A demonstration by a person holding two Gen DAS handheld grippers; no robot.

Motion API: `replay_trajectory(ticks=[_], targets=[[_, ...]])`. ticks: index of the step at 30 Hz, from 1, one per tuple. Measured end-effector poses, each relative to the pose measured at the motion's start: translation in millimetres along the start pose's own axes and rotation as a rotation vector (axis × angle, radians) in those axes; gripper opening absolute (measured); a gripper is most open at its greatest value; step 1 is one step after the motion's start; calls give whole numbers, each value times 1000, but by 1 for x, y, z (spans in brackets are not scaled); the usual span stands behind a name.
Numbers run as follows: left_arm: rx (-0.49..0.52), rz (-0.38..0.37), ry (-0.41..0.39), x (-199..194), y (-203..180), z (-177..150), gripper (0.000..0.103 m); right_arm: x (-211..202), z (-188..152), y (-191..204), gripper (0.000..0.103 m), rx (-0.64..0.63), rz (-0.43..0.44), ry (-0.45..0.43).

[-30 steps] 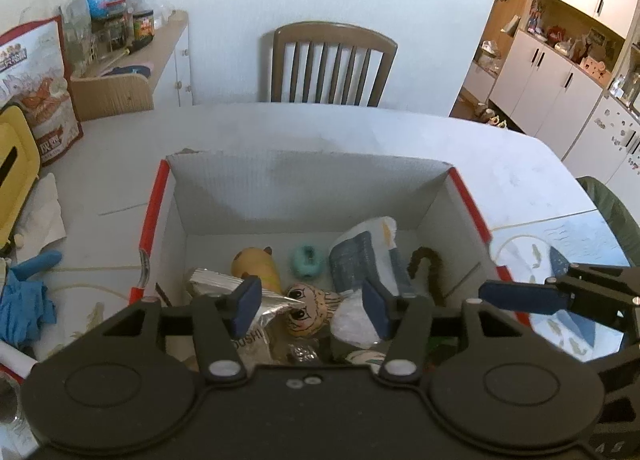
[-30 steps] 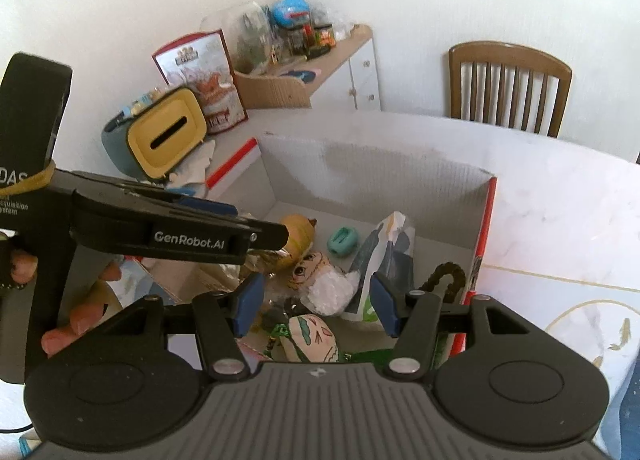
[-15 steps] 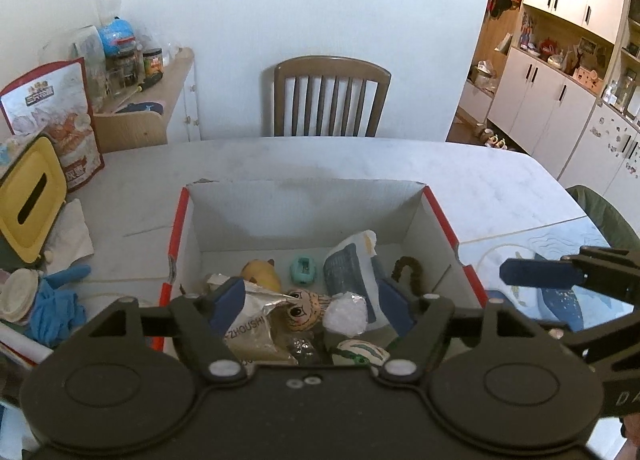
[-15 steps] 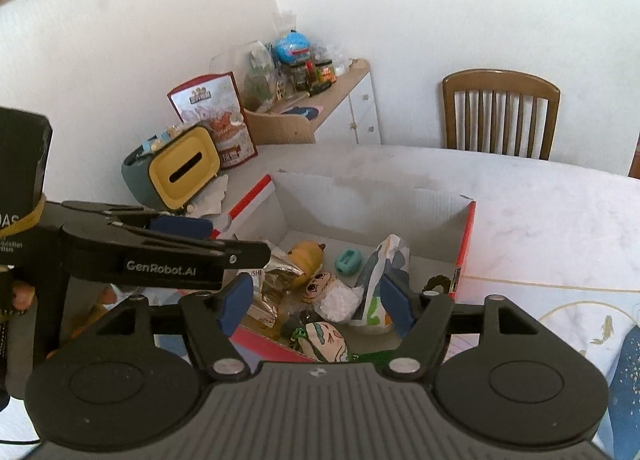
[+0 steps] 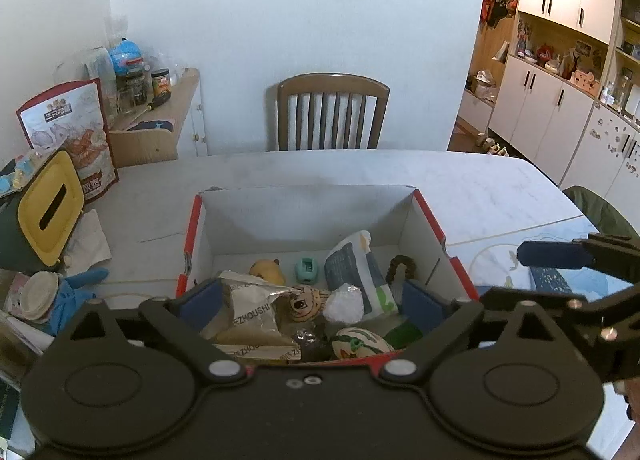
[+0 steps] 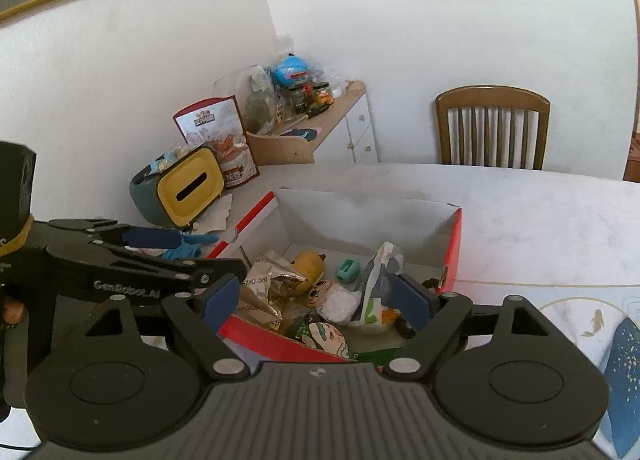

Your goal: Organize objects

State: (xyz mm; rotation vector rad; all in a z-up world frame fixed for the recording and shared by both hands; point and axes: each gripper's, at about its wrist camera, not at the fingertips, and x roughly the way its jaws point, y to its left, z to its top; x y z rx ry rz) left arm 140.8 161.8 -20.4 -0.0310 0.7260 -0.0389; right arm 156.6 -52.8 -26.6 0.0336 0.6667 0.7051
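Observation:
A red-and-white cardboard box sits on the marble table. Inside lie a silver snack bag, a yellow toy, a teal clip, a white-and-blue pouch, a cartoon-face item and a white wad. My left gripper hangs wide open above the box's near side, empty. My right gripper is likewise open and empty over the box's near corner. Each gripper shows in the other's view, at the edge.
A yellow-lidded tissue holder, crumpled tissue, blue glove and red snack bag crowd the table's left. A wooden chair stands behind the table. A blue-patterned mat lies to the right. A cluttered sideboard stands by the wall.
Both grippers have risen and pulled back from the box, and their jaws have spread wider. The box contents have not moved.

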Motion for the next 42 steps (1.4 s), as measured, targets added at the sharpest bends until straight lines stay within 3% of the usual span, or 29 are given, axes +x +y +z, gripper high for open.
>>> replay_trajectory(ticks=[3, 6, 8, 20, 32, 42], targets=[[-4, 2, -15, -6, -1, -3, 102, -6, -1, 0, 87, -1, -8, -22], [-7, -4, -26, -12, -2, -5, 102, -14, -4, 2, 100, -14, -12, -51], [-4, -7, -34, -15, -4, -7, 102, -19, -6, 3, 103, -17, -14, -68], [-18, -5, -76, -36, -9, -21, 103, -41, -22, 11, 103, -29, -17, -119], [-30, -2, -84, -44, -11, -25, 103, -46, -29, 11, 103, -14, -15, -113], [-28, 22, -72, -38, -22, -22, 103, -52, -33, -12, 103, 16, -47, -107]])
